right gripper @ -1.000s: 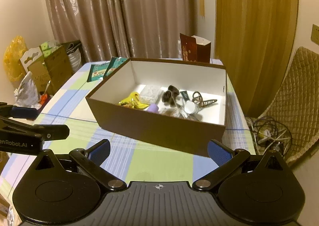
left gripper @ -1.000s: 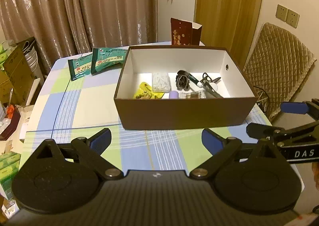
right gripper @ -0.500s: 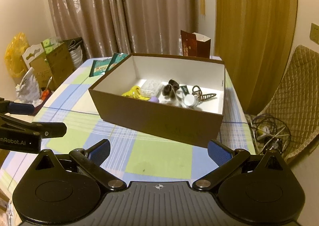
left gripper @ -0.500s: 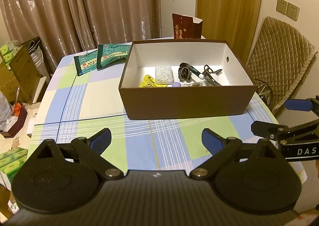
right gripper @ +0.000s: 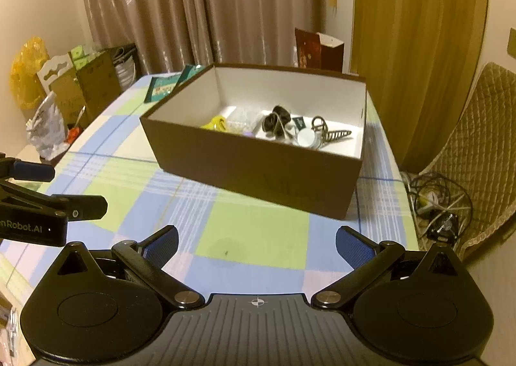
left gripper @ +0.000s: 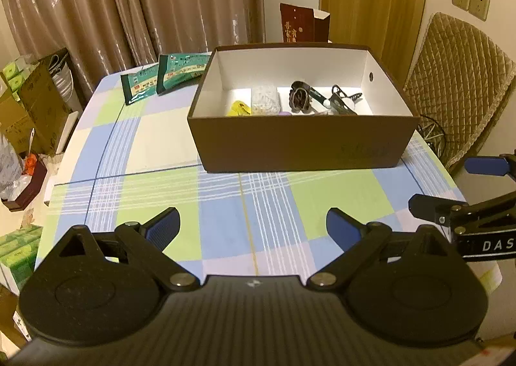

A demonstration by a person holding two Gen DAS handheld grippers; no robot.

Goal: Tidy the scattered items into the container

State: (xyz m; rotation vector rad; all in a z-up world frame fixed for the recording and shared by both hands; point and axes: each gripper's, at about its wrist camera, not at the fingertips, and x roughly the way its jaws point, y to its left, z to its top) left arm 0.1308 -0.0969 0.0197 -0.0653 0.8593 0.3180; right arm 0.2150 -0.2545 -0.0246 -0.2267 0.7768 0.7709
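A brown cardboard box [left gripper: 300,146] [right gripper: 258,169] with a white inside stands on the checked tablecloth. Inside lie several small items: a yellow packet [left gripper: 239,107], a white mesh pouch [left gripper: 265,100], a dark hair scrunchie [left gripper: 300,98] [right gripper: 276,119], a hair claw clip [right gripper: 329,132] and a round white cap [right gripper: 306,138]. My left gripper [left gripper: 253,228] hangs open above the near table, well short of the box, with nothing between its blue pads. My right gripper [right gripper: 257,242] is open too and holds nothing, at the table's near right.
Two green packets [left gripper: 167,75] lie on the table at the far left of the box. A dark red paper bag [left gripper: 303,24] stands behind it. A quilted chair [left gripper: 458,82] is to the right, cardboard boxes and bags on the floor to the left, cables [right gripper: 438,204] beside the chair.
Both grippers have drawn back from the box toward the table's near edge, so the box looks smaller and farther. Both stayed open.
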